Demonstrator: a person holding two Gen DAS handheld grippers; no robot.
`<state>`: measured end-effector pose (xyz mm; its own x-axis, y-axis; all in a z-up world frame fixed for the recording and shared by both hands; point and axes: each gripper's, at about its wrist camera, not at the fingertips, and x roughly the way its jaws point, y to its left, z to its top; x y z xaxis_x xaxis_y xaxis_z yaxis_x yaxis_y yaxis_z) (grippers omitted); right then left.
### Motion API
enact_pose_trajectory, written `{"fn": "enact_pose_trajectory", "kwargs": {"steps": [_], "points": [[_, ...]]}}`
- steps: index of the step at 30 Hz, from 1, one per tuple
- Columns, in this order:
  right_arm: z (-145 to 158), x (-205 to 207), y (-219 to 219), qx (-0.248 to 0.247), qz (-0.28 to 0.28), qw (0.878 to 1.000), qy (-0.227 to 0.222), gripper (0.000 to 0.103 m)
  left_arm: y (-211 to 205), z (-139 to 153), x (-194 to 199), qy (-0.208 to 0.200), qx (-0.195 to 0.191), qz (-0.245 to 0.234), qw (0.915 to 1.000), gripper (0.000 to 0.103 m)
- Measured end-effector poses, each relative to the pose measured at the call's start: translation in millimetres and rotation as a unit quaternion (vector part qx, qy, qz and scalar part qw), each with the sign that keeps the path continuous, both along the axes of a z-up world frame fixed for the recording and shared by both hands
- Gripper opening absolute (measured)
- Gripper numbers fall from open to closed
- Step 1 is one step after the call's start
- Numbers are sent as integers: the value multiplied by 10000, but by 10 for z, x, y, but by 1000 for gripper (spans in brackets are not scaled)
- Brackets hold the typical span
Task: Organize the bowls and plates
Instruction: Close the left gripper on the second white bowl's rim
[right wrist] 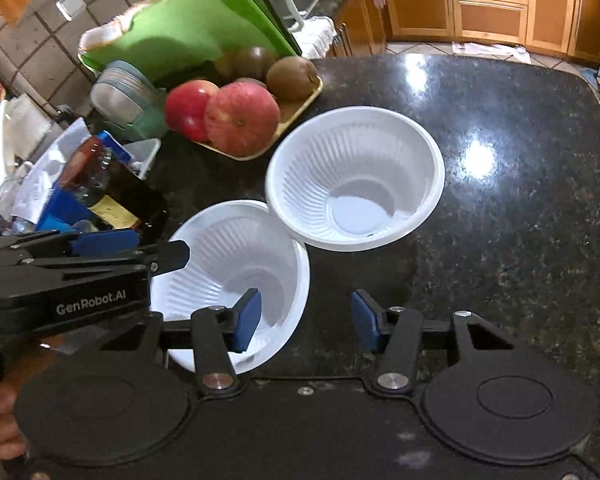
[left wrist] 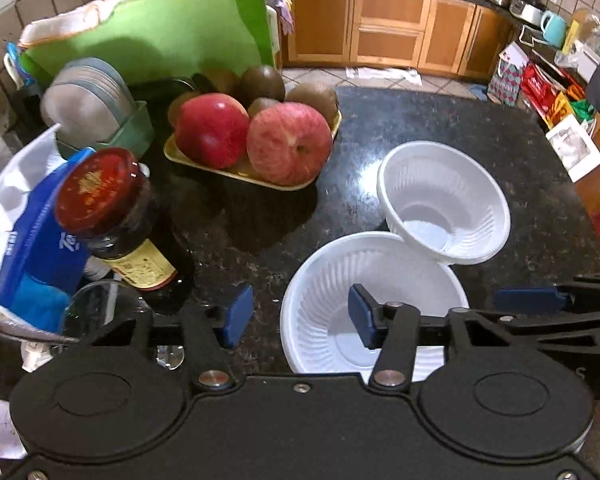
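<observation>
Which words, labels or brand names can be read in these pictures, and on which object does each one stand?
"GenRobot.AI": white letters on the side of the left gripper, seen from the right wrist.
Red jar lid: a gold design, too blurred to read.
Yellow jar label: print too small to read.
Blue package: white characters, partly hidden, not readable.
White bowls: no text.

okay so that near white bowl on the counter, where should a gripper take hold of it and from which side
Probably the thin rim of the near bowl, from above, one finger inside and one outside the wall. It sits upright and open, too wide to span. Choose the side away from the far bowl, whose rim overlaps it. The right gripper and the left gripper already straddle opposite sides of the rim, jaws open.
</observation>
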<state>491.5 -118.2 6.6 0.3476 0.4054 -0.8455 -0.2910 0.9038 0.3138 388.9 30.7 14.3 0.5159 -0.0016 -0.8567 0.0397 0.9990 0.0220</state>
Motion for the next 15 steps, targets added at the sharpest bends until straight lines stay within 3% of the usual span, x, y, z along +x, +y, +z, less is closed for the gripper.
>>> {"fn": "enact_pose_trajectory", "kwargs": {"steps": [15], "points": [[-137, 21, 116, -74, 113, 9999, 15, 34, 38, -161, 88, 184, -32, -41, 9998, 46]]}}
